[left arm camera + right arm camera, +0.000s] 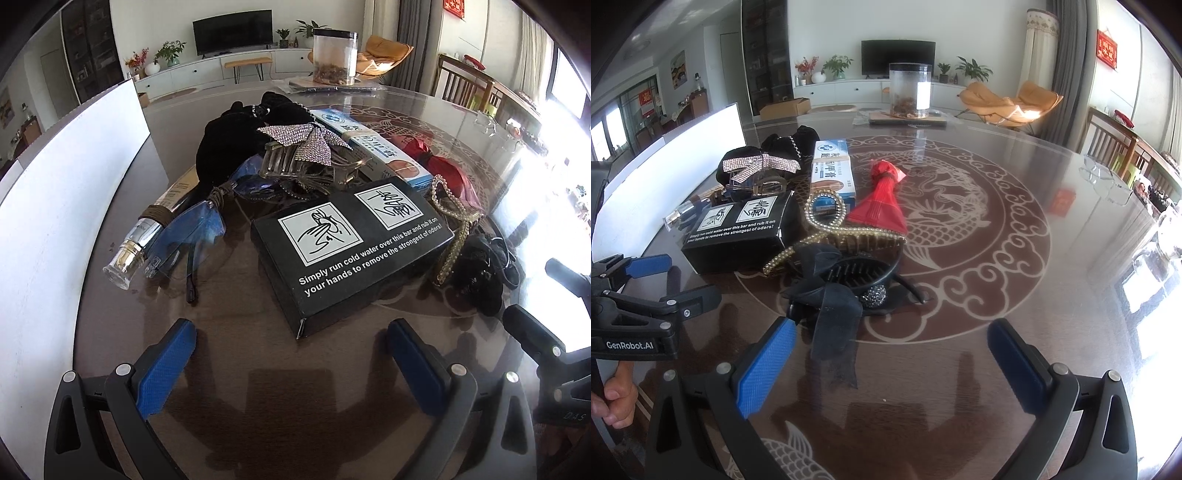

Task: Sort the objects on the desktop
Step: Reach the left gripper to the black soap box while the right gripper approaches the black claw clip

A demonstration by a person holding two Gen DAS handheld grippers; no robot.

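Note:
A heap of small things lies on the round table. A black soap-bar box (343,243) (735,232) sits nearest my left gripper (291,362), which is open and empty just short of it. Blue-lensed glasses (195,229) and a small glass bottle (135,251) lie to its left. A rhinestone bow clip (306,144) (761,166) rests on black velvet. A black ribbon hair claw (846,284) lies just ahead of my open, empty right gripper (892,358). Behind it are a pearl hair claw (831,229), a red pouch (882,203) and a white-blue box (833,170).
A white board (66,206) stands along the table's left edge. A clear jar (910,90) on a mat sits at the far side. Clear glasses (1104,181) lie at the far right. Wooden chairs stand beyond the right edge. A hand (613,395) holds the left gripper.

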